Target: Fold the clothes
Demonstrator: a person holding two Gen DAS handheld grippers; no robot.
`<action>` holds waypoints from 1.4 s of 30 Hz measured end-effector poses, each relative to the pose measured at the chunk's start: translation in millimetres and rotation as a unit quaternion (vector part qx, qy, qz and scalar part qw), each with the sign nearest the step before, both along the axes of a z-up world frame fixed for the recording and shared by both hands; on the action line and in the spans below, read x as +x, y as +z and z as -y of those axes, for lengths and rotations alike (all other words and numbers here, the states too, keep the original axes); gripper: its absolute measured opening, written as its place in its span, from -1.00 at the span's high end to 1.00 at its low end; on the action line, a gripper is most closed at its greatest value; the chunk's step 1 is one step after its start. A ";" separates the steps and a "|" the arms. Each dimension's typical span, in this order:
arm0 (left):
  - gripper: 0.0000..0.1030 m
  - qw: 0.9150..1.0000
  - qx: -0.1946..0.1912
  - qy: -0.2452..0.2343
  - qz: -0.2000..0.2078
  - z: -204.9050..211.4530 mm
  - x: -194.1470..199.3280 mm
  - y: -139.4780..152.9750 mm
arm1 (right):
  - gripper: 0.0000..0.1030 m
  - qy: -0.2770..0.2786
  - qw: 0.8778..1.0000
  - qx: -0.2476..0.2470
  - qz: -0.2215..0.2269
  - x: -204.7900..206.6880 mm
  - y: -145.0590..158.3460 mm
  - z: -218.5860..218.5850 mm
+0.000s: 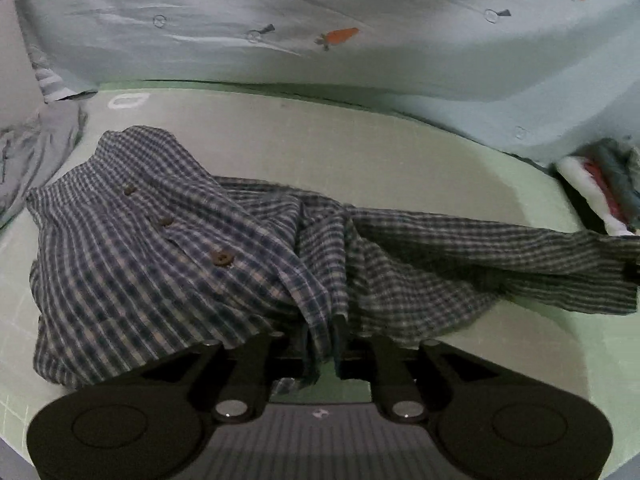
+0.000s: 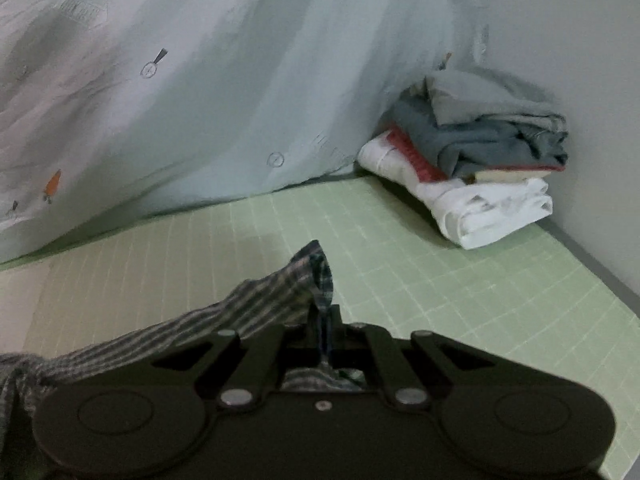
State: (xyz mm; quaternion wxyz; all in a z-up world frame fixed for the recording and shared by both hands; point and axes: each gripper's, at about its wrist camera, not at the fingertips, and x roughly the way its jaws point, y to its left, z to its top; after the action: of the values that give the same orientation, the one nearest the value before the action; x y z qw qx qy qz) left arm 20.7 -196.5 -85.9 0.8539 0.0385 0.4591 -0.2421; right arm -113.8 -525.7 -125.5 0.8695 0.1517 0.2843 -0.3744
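Note:
A blue and white checked shirt with brown buttons lies crumpled on the green grid mat. My left gripper is shut on a bunched fold of the shirt at its near edge. One part of the shirt stretches off to the right in the left wrist view. In the right wrist view my right gripper is shut on an end of the checked shirt, which trails away to the lower left. The pinched cloth sticks up between the fingers.
A pale blue sheet with carrot prints hangs behind the mat. A stack of folded clothes, white at the bottom and grey on top, sits in the far right corner by the wall. Grey cloth lies at the left edge.

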 end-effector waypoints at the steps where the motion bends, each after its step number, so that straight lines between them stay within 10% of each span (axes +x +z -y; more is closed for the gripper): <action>1: 0.61 1.000 -0.004 0.004 -0.002 -5.8 4.1 2.4 | 0.86 0.008 1.000 0.000 -0.001 2.7 -1.1 -1.5; 7: -0.41 0.999 -0.022 0.035 0.007 -41.0 25.6 20.7 | 0.01 0.038 0.999 -0.005 -0.001 34.2 3.4 -35.4; 10: -0.66 0.998 -0.031 0.059 0.017 -61.6 34.9 29.0 | -0.65 0.056 0.998 -0.018 -0.002 55.7 4.5 -57.1; 15: -0.80 0.994 -0.046 0.097 0.033 -95.7 50.5 42.8 | -0.90 0.106 0.994 -0.034 -0.013 91.9 0.0 -98.4; 30: -0.74 0.972 -0.039 0.223 -0.057 -180.6 156.9 -17.6 | -0.91 0.266 0.962 0.014 -0.061 202.7 -40.0 -172.4; 42: -0.52 0.970 -0.023 0.216 -0.109 -169.9 227.8 -54.9 | -0.73 0.308 0.937 0.094 -0.134 295.4 -96.0 -182.9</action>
State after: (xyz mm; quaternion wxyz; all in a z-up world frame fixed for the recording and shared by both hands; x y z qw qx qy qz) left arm 248.5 -26.5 -140.8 0.8314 -0.1078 0.5412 -0.0647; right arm 181.6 -342.9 -221.4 0.8779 0.0858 0.4647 -0.0769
